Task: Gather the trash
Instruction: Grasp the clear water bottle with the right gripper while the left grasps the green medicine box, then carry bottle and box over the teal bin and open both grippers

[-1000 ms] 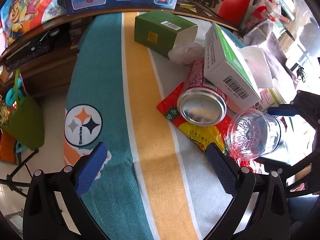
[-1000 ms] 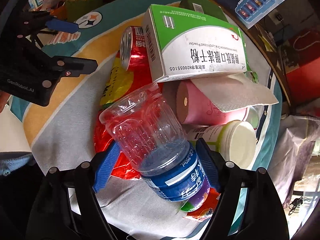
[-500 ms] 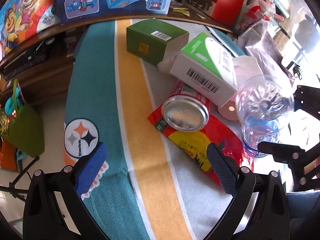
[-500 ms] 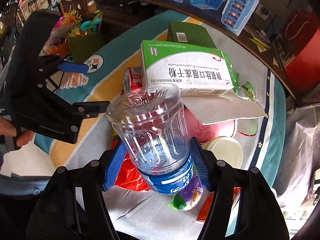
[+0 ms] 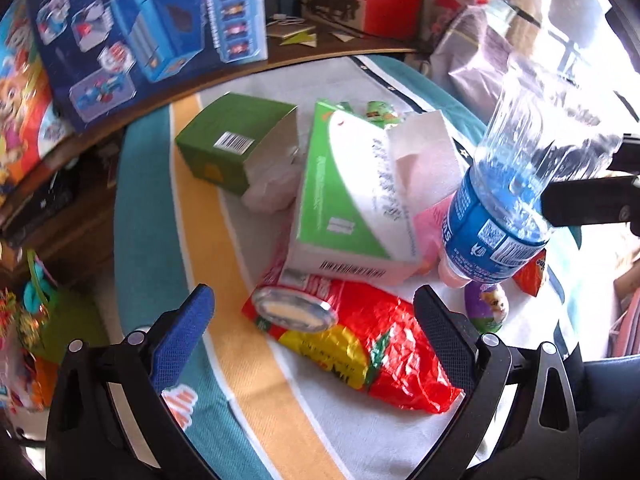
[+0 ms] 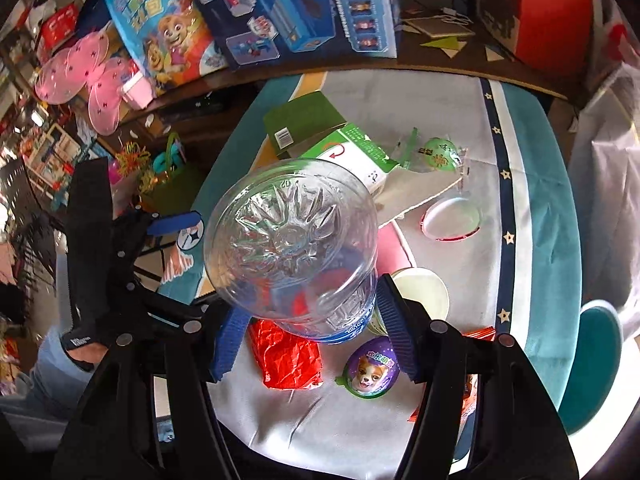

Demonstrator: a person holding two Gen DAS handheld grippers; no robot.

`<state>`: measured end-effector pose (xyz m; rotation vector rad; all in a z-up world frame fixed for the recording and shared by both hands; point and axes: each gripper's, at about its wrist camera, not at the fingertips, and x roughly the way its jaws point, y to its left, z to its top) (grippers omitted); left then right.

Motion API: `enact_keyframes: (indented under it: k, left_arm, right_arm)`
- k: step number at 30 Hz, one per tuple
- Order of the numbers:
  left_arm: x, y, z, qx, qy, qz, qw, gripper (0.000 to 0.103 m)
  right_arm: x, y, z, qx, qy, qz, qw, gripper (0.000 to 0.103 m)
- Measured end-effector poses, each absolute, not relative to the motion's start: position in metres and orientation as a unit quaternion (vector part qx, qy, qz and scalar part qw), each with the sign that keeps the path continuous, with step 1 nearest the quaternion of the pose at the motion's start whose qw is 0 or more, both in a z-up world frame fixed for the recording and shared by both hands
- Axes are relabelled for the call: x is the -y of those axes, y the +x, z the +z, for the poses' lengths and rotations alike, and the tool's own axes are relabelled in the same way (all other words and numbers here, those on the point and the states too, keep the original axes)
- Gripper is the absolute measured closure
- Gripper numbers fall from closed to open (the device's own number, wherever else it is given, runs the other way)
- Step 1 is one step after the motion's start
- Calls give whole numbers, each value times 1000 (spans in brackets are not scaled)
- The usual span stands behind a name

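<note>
My right gripper [image 6: 312,332] is shut on a clear plastic bottle [image 6: 292,240] with a blue label and holds it up off the table; the bottle also shows in the left wrist view [image 5: 512,200]. My left gripper [image 5: 312,336] is open and empty, low over the striped cloth [image 5: 256,368]. Just ahead of it lie a red soda can [image 5: 296,312] and a red and yellow snack bag [image 5: 372,348]. Behind them are a white and green box [image 5: 344,208] and a green carton [image 5: 236,144].
A purple toy egg [image 6: 372,366], a white cup [image 6: 420,292], a pink roll [image 6: 390,248] and a green wrapper [image 6: 440,152] lie on the cloth. Toy boxes [image 6: 304,4] stand on the shelf behind. A teal chair [image 6: 592,356] is at the right.
My right gripper has lifted the bottle clear of the pile and swung its base toward the camera. My left gripper has moved closer to the can and snack bag.
</note>
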<state>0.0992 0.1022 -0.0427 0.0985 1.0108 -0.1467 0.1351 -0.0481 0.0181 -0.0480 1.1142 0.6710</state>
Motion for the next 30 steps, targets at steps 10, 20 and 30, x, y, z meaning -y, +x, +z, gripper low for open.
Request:
enact_keyframes:
  k: [10, 20, 30]
  left_arm:
    - [-59, 149, -51, -506, 101, -67, 854, 4]
    - [-67, 169, -52, -503, 65, -66, 859, 28]
    - [-70, 144, 25, -427, 13, -39, 903, 28]
  right_arm:
    - [86, 148, 61, -475, 50, 305, 824, 43]
    - [118, 173, 63, -466, 83, 272, 838, 43]
    - [161, 179, 46, -463, 131, 248, 841, 43]
